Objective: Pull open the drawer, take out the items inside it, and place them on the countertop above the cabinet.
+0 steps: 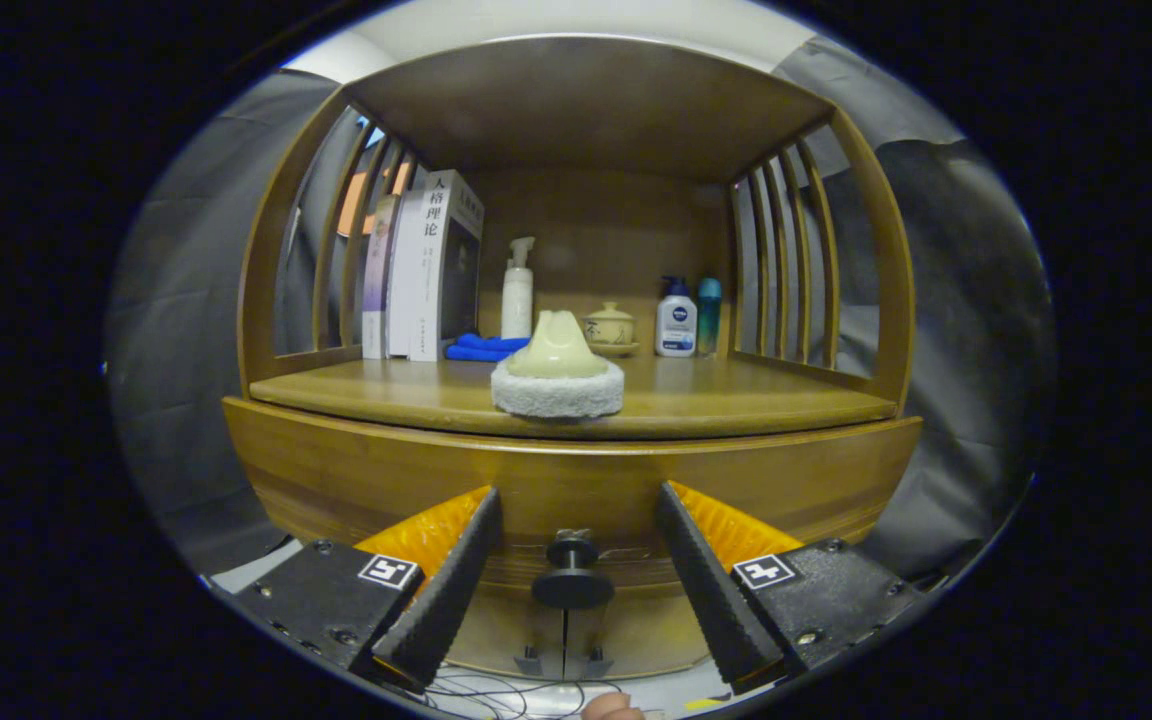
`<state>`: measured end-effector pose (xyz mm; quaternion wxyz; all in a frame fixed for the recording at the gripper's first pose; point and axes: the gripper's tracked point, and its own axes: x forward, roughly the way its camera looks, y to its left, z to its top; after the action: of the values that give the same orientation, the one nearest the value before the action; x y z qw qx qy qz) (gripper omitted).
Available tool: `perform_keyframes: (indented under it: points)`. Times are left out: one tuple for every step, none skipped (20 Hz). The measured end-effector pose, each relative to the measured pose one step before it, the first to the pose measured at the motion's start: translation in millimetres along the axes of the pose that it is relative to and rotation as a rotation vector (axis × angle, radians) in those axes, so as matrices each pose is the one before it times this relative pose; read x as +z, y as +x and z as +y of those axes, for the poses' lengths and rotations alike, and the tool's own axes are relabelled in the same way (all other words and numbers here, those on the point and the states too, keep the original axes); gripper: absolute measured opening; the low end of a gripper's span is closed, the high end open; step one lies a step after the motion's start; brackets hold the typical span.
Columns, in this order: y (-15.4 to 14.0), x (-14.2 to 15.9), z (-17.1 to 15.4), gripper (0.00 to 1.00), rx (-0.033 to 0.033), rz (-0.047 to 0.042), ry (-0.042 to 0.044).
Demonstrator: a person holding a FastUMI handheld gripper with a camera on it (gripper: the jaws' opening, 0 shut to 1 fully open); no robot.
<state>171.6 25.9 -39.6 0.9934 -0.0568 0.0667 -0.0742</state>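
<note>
At 12 o'clock from my tool [576, 580], fingers spread apart, the small dark round drawer knob [572, 578] sits between them, unclamped. Wooden drawer front [576, 470] appears closed. A cream dome-handled scrubber with white fleece pad [558, 378] rests on the worktop [716, 400] above.

The drawer [576, 500] front hides its contents; the blue cloth [484, 346] seems partly hidden behind the sponge [558, 375].
</note>
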Motion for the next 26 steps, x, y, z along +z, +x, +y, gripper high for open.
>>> perform_keyframes:
  points:
    - [3.72,0.54,0.03,1.0,0.00324,0.00472,0.00684]
    - [3.64,0.37,-0.07,1.0,0.00232,0.00287,0.00186]
    - [2.54,-0.1,-0.49,1.0,-0.00061,0.00599,-0.00353]
    - [1.24,2.13,-0.37,1.0,-0.00291,-0.00771,0.00131]
    - [-0.87,-1.93,0.59,1.0,-0.00211,0.00206,-0.0018]
    - [-0.13,1.27,0.55,1.0,0.00058,-0.00986,0.00164]
    - [0.86,-0.78,0.27,1.0,0.00116,-0.00346,0.00073]
    - [0.94,-0.08,-0.02,1.0,0.00117,-0.00169,0.00061]
    - [-0.34,-0.01,-0.73,1.0,-0.00047,-0.00181,-0.00101]
    - [-0.36,-0.17,-0.25,1.0,0.00076,-0.00033,0.00062]
    - [-0.12,-0.26,0.37,1.0,0.0017,-0.00084,0.00095]
    - [-0.22,0.99,0.21,1.0,0.00093,-0.005,0.0035]
    - [-0.2,0.34,0.54,1.0,0.00303,0.00194,0.00414]
    - [-1.26,-1.74,0.43,1.0,0.00794,0.00849,0.00829]
    - [-2.04,-1.0,0.29,1.0,0.00497,0.00382,0.0075]
    - [-4.11,1.6,-0.7,1.0,0.00233,-0.00704,0.00195]
    - [-4.85,1.56,-1.27,1.0,-0.00077,-0.00958,-0.00688]
    - [-6.25,1.02,-1.84,1.0,-0.00124,-0.01037,-0.01384]
    - [-7.97,0.79,-0.96,1.0,0.0013,-0.00802,-0.01016]
    - [-8.54,0.7,1.04,1.0,0.01048,-0.00676,-0.00217]
    - [-9.14,-0.55,0.69,1.0,0.00873,-0.0026,0.0041]
    - [-9.9,-1.59,0.48,1.0,0.01061,0.00235,0.00483]
    - [-10.68,-1.43,1.09,1.0,0.01011,0.00313,0.00713]
    - [-11.16,-0.88,2.06,1.0,0.01158,0.0031,0.00345]
    - [-11.06,-1.08,-0.32,1.0,0.0026,-0.00092,0.00002]
    - [-10.35,-0.17,-1.07,1.0,-0.00129,-0.00203,0.00292]
